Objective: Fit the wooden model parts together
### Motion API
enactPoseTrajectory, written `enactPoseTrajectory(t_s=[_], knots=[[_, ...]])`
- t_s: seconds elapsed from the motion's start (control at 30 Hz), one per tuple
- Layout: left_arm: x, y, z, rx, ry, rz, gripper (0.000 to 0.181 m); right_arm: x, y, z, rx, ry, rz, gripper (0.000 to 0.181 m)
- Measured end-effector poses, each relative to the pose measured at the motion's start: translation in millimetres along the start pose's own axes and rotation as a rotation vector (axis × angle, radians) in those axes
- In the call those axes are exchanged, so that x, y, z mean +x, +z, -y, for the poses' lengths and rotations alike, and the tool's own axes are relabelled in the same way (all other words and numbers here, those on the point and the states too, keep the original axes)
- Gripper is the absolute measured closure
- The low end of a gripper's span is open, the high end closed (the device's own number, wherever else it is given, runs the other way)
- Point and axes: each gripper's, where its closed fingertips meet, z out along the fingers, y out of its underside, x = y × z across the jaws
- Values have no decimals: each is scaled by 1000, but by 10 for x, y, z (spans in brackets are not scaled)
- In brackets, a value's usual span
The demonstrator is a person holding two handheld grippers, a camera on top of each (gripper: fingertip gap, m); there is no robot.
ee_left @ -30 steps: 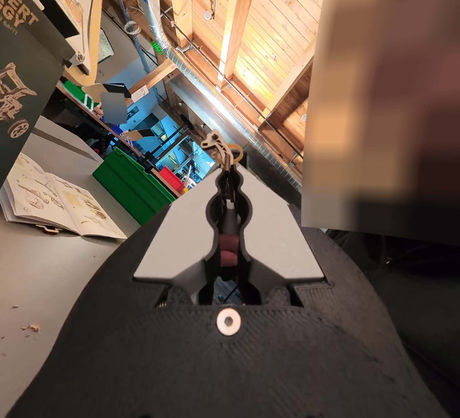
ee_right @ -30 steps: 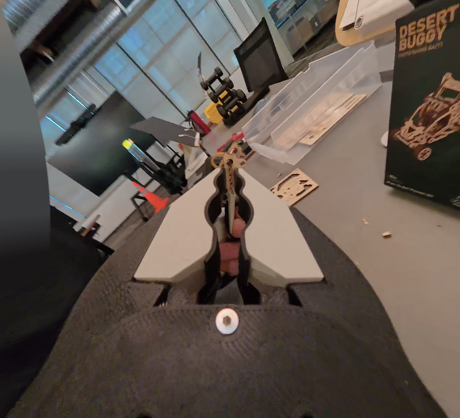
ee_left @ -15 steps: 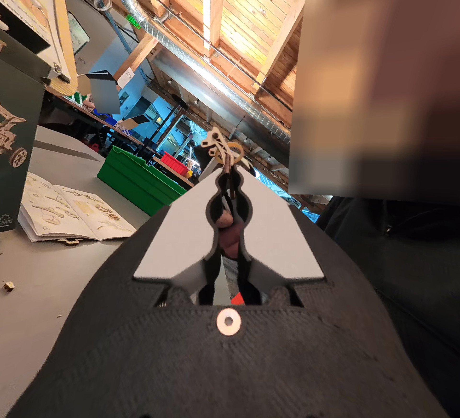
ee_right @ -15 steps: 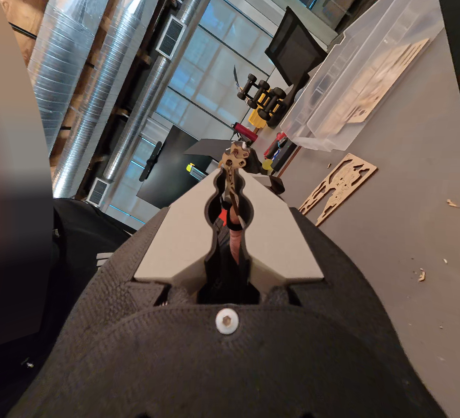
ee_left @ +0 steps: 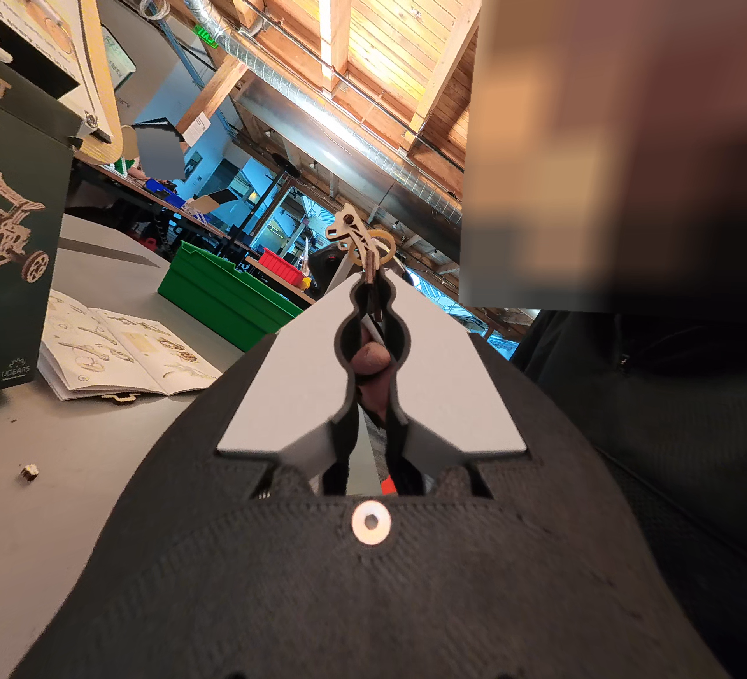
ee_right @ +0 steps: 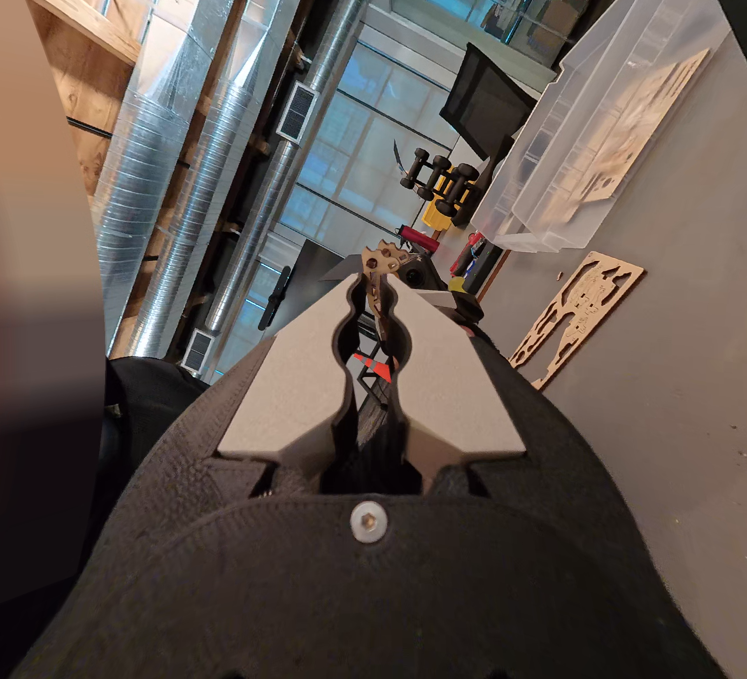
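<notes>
My left gripper (ee_left: 371, 275) is shut on a small wooden model part (ee_left: 351, 233), a light plywood arm with a ring behind it, held up in the air and pointing at the ceiling. My right gripper (ee_right: 374, 275) is shut on another small wooden part (ee_right: 380, 260), a toothed, perforated piece, also held in the air. The two grippers face each other: the other gripper's grey finger and camera show just beyond each part. Where the parts meet is hidden by the fingertips.
A grey table (ee_left: 60, 457) carries an open instruction booklet (ee_left: 117, 356), a dark model box (ee_left: 28, 239) and a green bin (ee_left: 226, 300). On the right side lie a punched plywood sheet (ee_right: 578, 308) and clear plastic trays (ee_right: 598, 126). A person in dark clothing (ee_left: 646, 437) is close behind.
The right gripper has rolled and tilted further upward, so its view swung from the table towards the windows and ducts. The left gripper shifted only slightly. Both stay shut on their parts.
</notes>
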Motion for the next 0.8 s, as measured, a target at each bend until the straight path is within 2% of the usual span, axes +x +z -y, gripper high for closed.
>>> enactPoseTrajectory(t_s=[0.3, 0.6, 0.8], knots=[[-33, -11, -23, 27, 1, 12, 180, 31, -13, -23, 105, 63, 38, 178], [-23, 4, 15, 80, -36, 17, 179, 22, 3, -37, 118, -4, 51, 178], [-25, 19, 78, 171, -104, 18, 180, 0, -4, -52, 136, -44, 58, 178]])
